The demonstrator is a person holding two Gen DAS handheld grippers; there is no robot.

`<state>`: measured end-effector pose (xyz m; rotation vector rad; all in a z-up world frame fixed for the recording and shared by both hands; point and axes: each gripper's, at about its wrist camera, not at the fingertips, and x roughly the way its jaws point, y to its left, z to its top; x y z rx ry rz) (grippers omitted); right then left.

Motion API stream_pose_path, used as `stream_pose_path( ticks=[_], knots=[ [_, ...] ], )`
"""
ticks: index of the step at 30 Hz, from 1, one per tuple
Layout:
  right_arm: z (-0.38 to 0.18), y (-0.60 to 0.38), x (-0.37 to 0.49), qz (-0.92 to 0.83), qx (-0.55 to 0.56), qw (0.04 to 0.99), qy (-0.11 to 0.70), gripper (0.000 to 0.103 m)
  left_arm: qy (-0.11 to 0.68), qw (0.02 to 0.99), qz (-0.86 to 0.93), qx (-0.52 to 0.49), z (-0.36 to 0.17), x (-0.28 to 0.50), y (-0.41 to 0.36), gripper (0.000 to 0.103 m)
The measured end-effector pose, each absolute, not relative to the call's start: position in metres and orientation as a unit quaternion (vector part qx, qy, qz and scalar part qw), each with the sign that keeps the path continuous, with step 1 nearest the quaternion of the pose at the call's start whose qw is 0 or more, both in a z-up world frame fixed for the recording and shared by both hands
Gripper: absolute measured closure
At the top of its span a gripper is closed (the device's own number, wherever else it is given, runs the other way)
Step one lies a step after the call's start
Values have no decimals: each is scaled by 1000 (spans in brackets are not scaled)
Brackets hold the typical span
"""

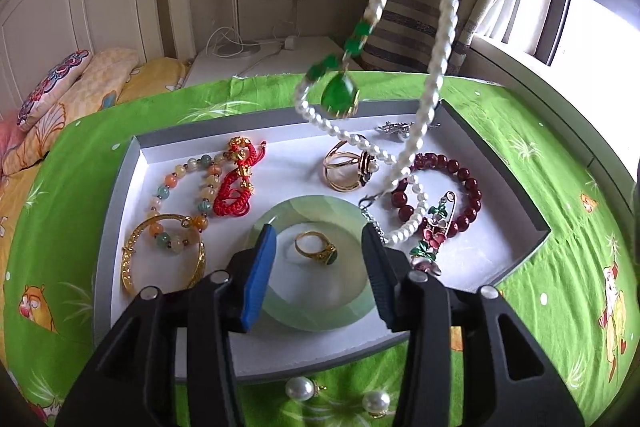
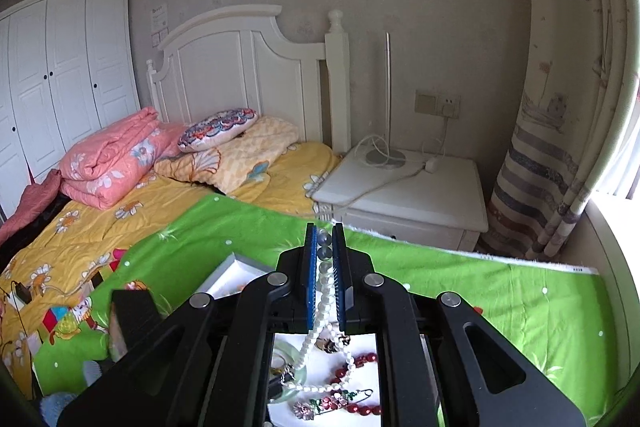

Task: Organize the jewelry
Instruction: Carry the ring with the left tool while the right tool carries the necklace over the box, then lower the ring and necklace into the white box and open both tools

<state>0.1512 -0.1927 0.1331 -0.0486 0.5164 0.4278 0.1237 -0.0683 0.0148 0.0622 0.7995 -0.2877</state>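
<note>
Green cloth (image 1: 540, 155) printed with cartoon animals covers the surface, and a shallow grey tray (image 1: 105, 211) with a white floor lies on it. Beyond the surface's far left edge stands a bed (image 2: 120, 203) with yellow flowered bedding, a folded pink quilt (image 2: 108, 163), a patterned pillow (image 2: 218, 129) and a white headboard (image 2: 240, 59); white wardrobe doors (image 2: 60, 79) fill the left wall. Past the far edge sits a white nightstand (image 2: 420, 195) carrying a lamp base and cables, under a wall socket (image 2: 438, 103), and a striped curtain (image 2: 536, 179) hangs by the bright window on the right.

Along the tray's left side lie a gold bangle (image 1: 132, 267), a bracelet of mixed pale beads (image 1: 176, 187) and a red knotted cord charm (image 1: 236, 183). At the near middle a pale green jade disc (image 1: 320, 311) holds a gold ring with a green stone (image 1: 316, 247). The left tool (image 1: 318, 259) hovers over that disc, its jaws apart and empty. Toward the far edge sits a gold-coloured ring (image 1: 348, 163), and on the right a dark red bead bracelet (image 1: 452, 187) and a floral pin brooch (image 1: 434, 235). Two pearl earrings (image 1: 300, 389) rest on the cloth outside the tray's near edge.

The right tool (image 2: 325, 251) is clenched on a pearl necklace (image 1: 436, 67) with a green pendant (image 1: 340, 95), dangling above the tray with its tail touching the right side.
</note>
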Motion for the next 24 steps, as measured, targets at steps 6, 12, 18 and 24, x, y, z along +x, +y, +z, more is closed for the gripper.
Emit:
stream_pose_path(
  ticks=[6,12,18,24],
  knots=[
    [68,-208,175,190,-14,925,328,93,351,927,-121,49,32,92,-66,21],
    [25,-230,185,146,-16,919,365,93,333,937,-105,23,41,66,-42,15],
    [20,-258,174,167,33,907,384,36,314,946,-78,0,38,44,-17,11],
    [37,-279,116,196,54,915,347,26,304,946,-60,-97,38,37,22,5]
  ],
)
